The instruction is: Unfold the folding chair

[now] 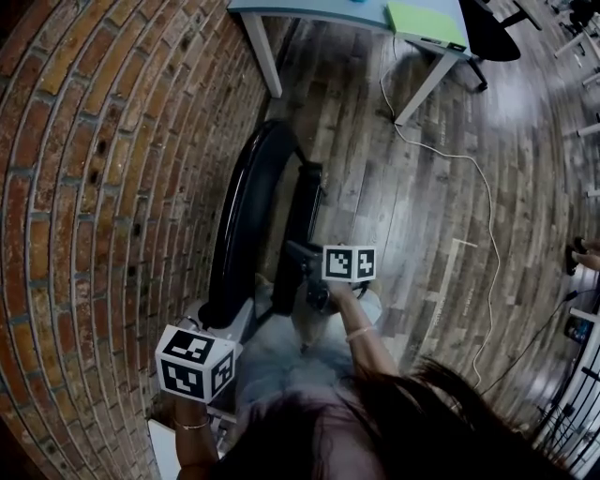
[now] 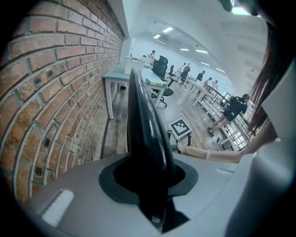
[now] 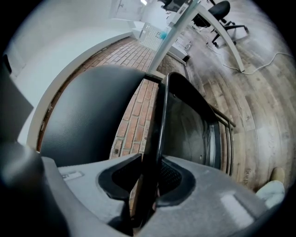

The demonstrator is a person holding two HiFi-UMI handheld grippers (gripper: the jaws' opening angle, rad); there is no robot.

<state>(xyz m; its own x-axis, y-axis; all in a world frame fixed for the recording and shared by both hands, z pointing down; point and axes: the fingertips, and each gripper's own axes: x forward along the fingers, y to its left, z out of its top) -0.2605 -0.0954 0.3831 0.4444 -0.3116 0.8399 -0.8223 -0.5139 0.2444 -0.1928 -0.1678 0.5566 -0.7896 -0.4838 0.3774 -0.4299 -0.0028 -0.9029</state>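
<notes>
Both hand-held grippers [image 2: 149, 183] [image 3: 147, 183] clamp the folding chair [image 1: 246, 211].

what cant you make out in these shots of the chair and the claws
- Chair's feet: head view, hidden under the backrest and seat.
- Left claw tips: head view, covered by its marker cube and the backrest.
- People by the far desks: left gripper view, too small for any detail.
- Table: head view, cut off by the top edge.

Black folding chair [image 1: 242, 225] stands upright, nearly folded flat.
</notes>
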